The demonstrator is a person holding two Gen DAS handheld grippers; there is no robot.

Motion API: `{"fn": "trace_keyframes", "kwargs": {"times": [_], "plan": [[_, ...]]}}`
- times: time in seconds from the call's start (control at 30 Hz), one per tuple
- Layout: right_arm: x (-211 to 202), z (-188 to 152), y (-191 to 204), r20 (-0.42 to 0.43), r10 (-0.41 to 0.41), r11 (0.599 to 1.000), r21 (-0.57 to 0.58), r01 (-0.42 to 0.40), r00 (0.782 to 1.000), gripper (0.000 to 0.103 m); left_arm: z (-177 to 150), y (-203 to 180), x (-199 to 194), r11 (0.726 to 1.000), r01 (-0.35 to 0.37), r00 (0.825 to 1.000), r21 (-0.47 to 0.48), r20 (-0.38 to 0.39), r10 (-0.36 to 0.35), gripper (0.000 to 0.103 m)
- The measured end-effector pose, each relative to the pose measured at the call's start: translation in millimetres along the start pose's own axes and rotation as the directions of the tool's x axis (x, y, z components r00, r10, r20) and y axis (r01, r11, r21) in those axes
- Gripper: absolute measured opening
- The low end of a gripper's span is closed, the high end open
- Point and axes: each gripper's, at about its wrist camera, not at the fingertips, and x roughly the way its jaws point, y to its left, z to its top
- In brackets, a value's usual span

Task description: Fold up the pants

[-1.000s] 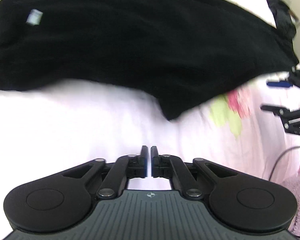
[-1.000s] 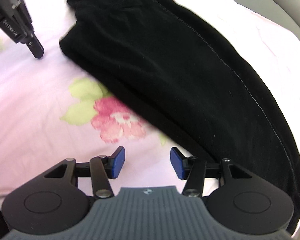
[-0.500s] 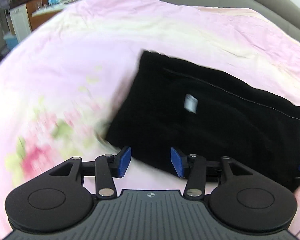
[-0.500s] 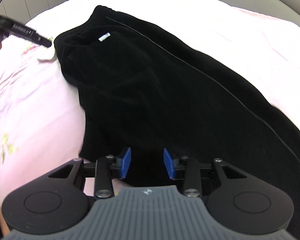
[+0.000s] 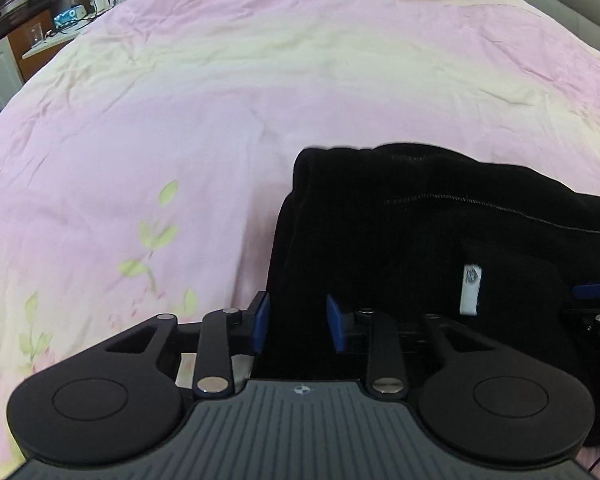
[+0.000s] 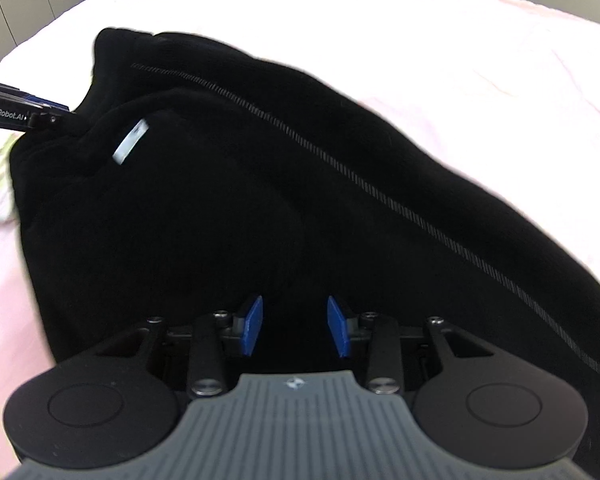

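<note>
The left gripper (image 5: 296, 322) tilts steeply down over the near left corner of the black fleece pants (image 5: 440, 240); its jaws are closing, blue pads either side of the dark cloth, though whether they press it I cannot tell; the right gripper (image 6: 294, 326) tilts down likewise over the near edge farther along, jaws partly spread with black cloth between them, contact unclear; the pants lie folded lengthwise on the pink floral bedsheet (image 5: 180, 120), a white label (image 6: 130, 140) near the waist; their long axis runs from the waist rightward.
</note>
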Motion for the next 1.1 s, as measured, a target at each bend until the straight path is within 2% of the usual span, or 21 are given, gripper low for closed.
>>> {"fn": "trace_keyframes", "kwargs": {"times": [0.07, 0.1, 0.17, 0.33, 0.37, 0.43, 0.5, 0.57, 0.63, 0.7, 0.73, 0.83, 0.93, 1.03, 1.1], "plan": [[11, 15, -3, -0.003, -0.003, 1.0, 0.023, 0.003, 1.0, 0.034, 10, -4, 11, 1.0, -0.017, 1.0, 0.021, 0.004, 0.017, 0.029], [19, 23, -4, -0.013, 0.001, 0.999, 0.046, 0.0, 1.0, 0.034, 14, -8, 15, 0.999, -0.018, 1.0, 0.031, 0.008, 0.018, 0.018], [30, 33, -3, -0.023, -0.005, 0.998, 0.056, 0.007, 1.0, 0.035, 24, -13, 22, 0.999, -0.023, 1.0, 0.037, -0.001, 0.023, 0.01], [32, 45, -4, -0.02, -0.013, 0.993, 0.12, 0.015, 1.0, 0.035, 37, -26, 26, 0.992, -0.098, 0.995, 0.074, -0.024, 0.1, 0.01], [27, 44, -5, -0.015, -0.006, 0.992, 0.125, 0.008, 1.0, 0.035, 37, -26, 24, 0.992, -0.107, 0.994, 0.072, -0.014, 0.108, 0.011], [10, 37, -11, -0.001, 0.011, 0.99, 0.142, -0.011, 1.0, 0.035, 33, -30, 9, 0.985, -0.146, 0.989, 0.095, 0.026, 0.144, 0.02], [-12, 25, -24, 0.01, 0.017, 0.984, 0.177, -0.018, 1.0, 0.037, 28, -36, -7, 0.974, -0.184, 0.982, 0.129, 0.066, 0.177, 0.035], [-34, 9, -42, 0.014, 0.012, 0.977, 0.214, -0.015, 1.0, 0.037, 23, -46, -23, 0.97, -0.192, 0.979, 0.147, 0.092, 0.18, 0.036], [-56, -12, -66, 0.007, -0.003, 0.966, 0.257, 0.001, 1.0, 0.038, 20, -60, -39, 0.975, -0.157, 0.986, 0.156, 0.088, 0.145, 0.037], [-77, -37, -95, -0.01, -0.026, 0.95, 0.311, 0.028, 1.0, 0.043, 20, -81, -50, 0.98, -0.115, 0.992, 0.16, 0.071, 0.105, 0.037], [-88, -51, -111, -0.021, -0.044, 0.939, 0.34, 0.048, 0.999, 0.047, 19, -93, -54, 0.982, -0.097, 0.994, 0.164, 0.067, 0.087, 0.038], [-121, -98, -160, -0.055, -0.102, 0.895, 0.43, 0.116, 0.993, 0.047, 15, -137, -65, 0.981, -0.024, 0.998, 0.195, 0.058, 0.013, 0.042], [-153, -147, -212, -0.098, -0.158, 0.833, 0.521, 0.186, 0.983, 0.049, 5, -189, -66, 0.97, 0.047, 0.998, 0.238, 0.027, -0.055, 0.043], [-184, -198, -267, -0.146, -0.196, 0.743, 0.623, 0.244, 0.97, 0.058, -7, -243, -60, 0.953, 0.095, 0.995, 0.287, -0.008, -0.097, 0.043], [-202, -232, -301, -0.163, -0.209, 0.665, 0.699, 0.262, 0.964, 0.059, -13, -274, -52, 0.945, 0.121, 0.993, 0.302, -0.028, -0.118, 0.043]]}}
